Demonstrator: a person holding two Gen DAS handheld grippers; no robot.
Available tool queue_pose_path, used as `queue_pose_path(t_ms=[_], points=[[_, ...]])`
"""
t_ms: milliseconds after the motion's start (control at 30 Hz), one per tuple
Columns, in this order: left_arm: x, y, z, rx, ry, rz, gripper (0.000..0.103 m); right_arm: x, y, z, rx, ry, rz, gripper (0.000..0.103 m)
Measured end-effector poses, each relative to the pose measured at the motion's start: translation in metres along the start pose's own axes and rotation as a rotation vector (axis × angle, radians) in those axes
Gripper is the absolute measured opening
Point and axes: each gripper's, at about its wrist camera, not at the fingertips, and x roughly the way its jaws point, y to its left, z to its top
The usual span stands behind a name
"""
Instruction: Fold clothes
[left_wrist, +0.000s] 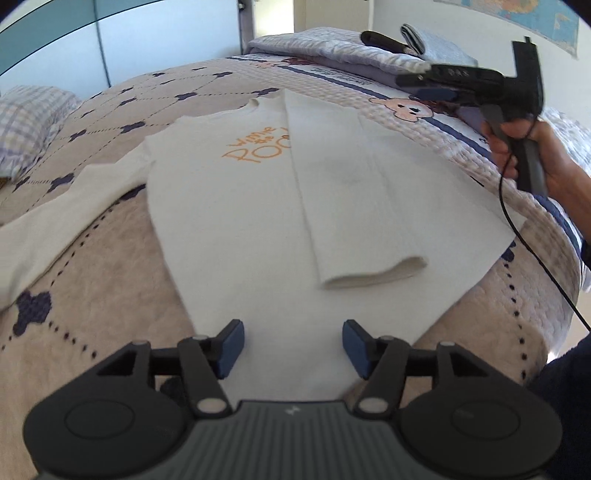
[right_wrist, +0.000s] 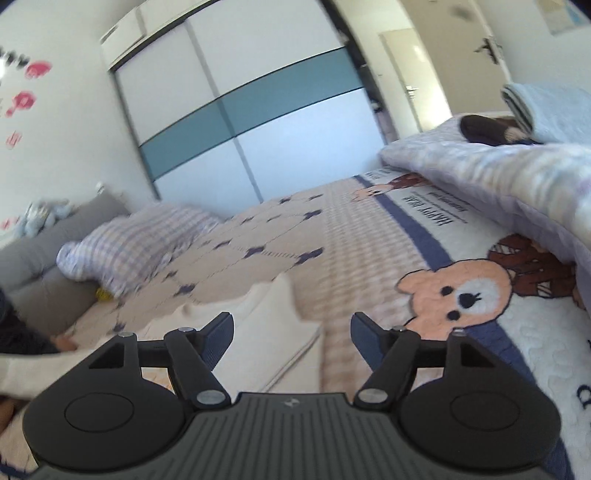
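A white long-sleeved top (left_wrist: 236, 206) with orange lettering lies flat on the bed. Its right side and sleeve (left_wrist: 354, 221) are folded over the body; the left sleeve (left_wrist: 48, 229) lies spread out to the left. My left gripper (left_wrist: 293, 347) is open and empty, above the top's hem. My right gripper (left_wrist: 413, 83) is held in a hand at the upper right, above the bed beyond the top's shoulder. In the right wrist view my right gripper (right_wrist: 291, 339) is open and empty, and the top's folded shoulder (right_wrist: 273, 325) lies just below it.
The quilted bedspread (left_wrist: 122, 295) has navy shapes and a bear picture (right_wrist: 458, 291). A folded lilac duvet (right_wrist: 498, 184) with folded clothes on it lies at the far end. A checked pillow (right_wrist: 125, 247) lies on the left. A wardrobe (right_wrist: 243, 122) stands behind.
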Motion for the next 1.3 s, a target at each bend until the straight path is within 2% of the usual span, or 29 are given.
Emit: queue_pose_path(t_ms=[67,133,200,267,333,433,500,600,700,767,800,933,967,1067,1100,1167,1200,1300], points=[[-0.011,0.02,-0.011,-0.094,-0.024,-0.016,0.061,-0.002,0.036,-0.008,-0.128,0.081,0.028,0.071],[-0.021,0.038,-0.021,-0.2,-0.039,-0.018,0.061,0.0,0.074,-0.02,-0.258,0.174,0.099,0.061],[-0.029,0.047,-0.027,-0.248,-0.049,0.005,0.061,0.003,0.107,-0.034,-0.357,0.272,0.189,0.046],[-0.04,0.054,-0.032,-0.284,-0.063,0.035,0.063,0.008,0.135,-0.054,-0.459,0.373,0.25,0.036],[-0.055,0.061,-0.037,-0.33,-0.093,0.07,0.064,0.013,0.155,-0.077,-0.538,0.489,0.269,0.033],[-0.082,0.073,-0.049,-0.4,-0.153,0.126,0.068,-0.003,0.174,-0.093,-0.633,0.475,0.241,0.03],[-0.098,0.085,-0.058,-0.432,-0.165,0.197,0.069,-0.012,0.178,-0.09,-0.617,0.5,0.275,0.021],[-0.115,0.099,-0.063,-0.515,-0.203,0.296,0.069,-0.024,0.184,-0.094,-0.64,0.504,0.294,0.021],[-0.126,0.111,-0.064,-0.599,-0.249,0.37,0.071,-0.023,0.189,-0.104,-0.659,0.484,0.272,0.02],[-0.125,0.116,-0.062,-0.636,-0.273,0.416,0.08,-0.021,0.188,-0.108,-0.641,0.462,0.265,0.02],[-0.122,0.119,-0.059,-0.645,-0.289,0.443,0.08,-0.02,0.188,-0.11,-0.63,0.451,0.262,0.02],[-0.115,0.135,-0.044,-0.666,-0.343,0.565,0.082,-0.031,0.179,-0.1,-0.557,0.394,0.23,0.021],[-0.116,0.14,-0.039,-0.664,-0.37,0.609,0.086,-0.034,0.174,-0.096,-0.537,0.37,0.206,0.022],[-0.113,0.15,-0.016,-0.625,-0.428,0.773,0.087,-0.04,0.149,-0.084,-0.456,0.297,0.114,0.028],[-0.111,0.151,-0.007,-0.583,-0.446,0.819,0.088,-0.041,0.14,-0.08,-0.427,0.272,0.081,0.031],[-0.101,0.151,0.014,-0.465,-0.473,0.902,0.096,-0.04,0.118,-0.071,-0.338,0.244,0.035,0.034],[-0.092,0.153,0.024,-0.408,-0.462,0.929,0.097,-0.038,0.105,-0.066,-0.284,0.237,0.02,0.035],[-0.056,0.164,0.045,-0.238,-0.349,1.036,0.097,-0.034,0.075,-0.057,-0.157,0.218,-0.03,0.035]])
